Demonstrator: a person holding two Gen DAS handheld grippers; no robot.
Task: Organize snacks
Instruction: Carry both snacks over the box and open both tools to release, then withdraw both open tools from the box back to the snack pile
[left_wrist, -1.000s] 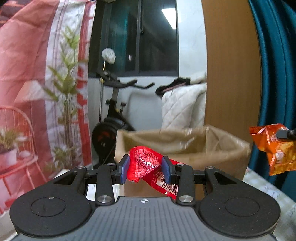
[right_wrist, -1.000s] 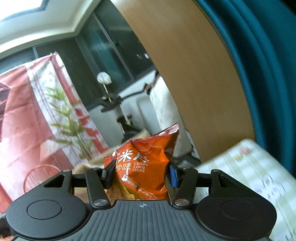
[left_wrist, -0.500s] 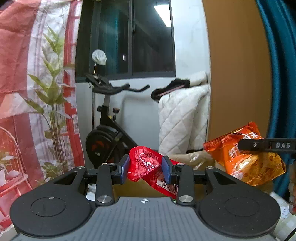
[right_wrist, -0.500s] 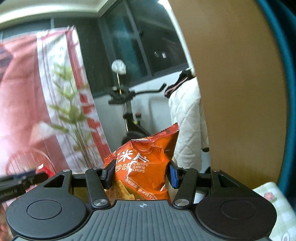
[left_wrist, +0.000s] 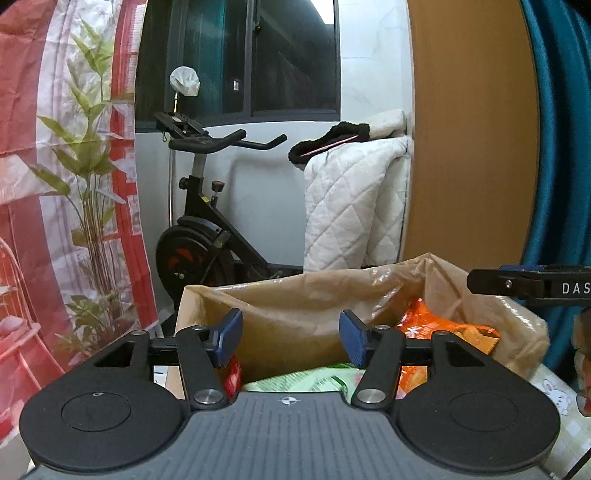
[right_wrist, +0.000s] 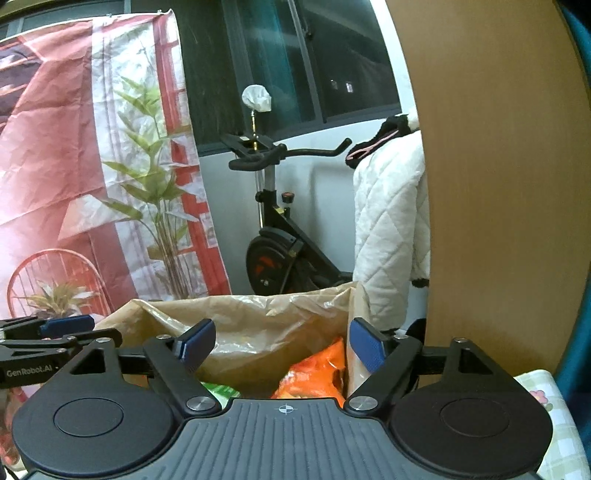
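A cardboard box lined with a tan plastic bag (left_wrist: 295, 299) (right_wrist: 258, 317) stands right in front of both grippers. My left gripper (left_wrist: 290, 334) is open and empty above the box's near edge. The red snack packet (left_wrist: 232, 374) lies below its left finger. My right gripper (right_wrist: 282, 347) is open and empty over the box. The orange corn chips bag (right_wrist: 314, 373) (left_wrist: 443, 332) lies inside the box at the right. A green snack packet (left_wrist: 306, 380) (right_wrist: 218, 389) lies inside near the front. The right gripper's finger (left_wrist: 532, 286) shows at the right of the left wrist view.
An exercise bike (left_wrist: 207, 221) and a white quilt (left_wrist: 354, 206) stand behind the box. A wooden panel (left_wrist: 472, 147) and teal curtain (left_wrist: 565, 147) are at right. A red printed backdrop (left_wrist: 66, 184) hangs at left. A checked tablecloth (right_wrist: 543, 398) covers the table.
Both grippers have opened and dropped their snacks: the red packet and the orange chips bag now lie in the box. Both grippers have moved closer over the box.
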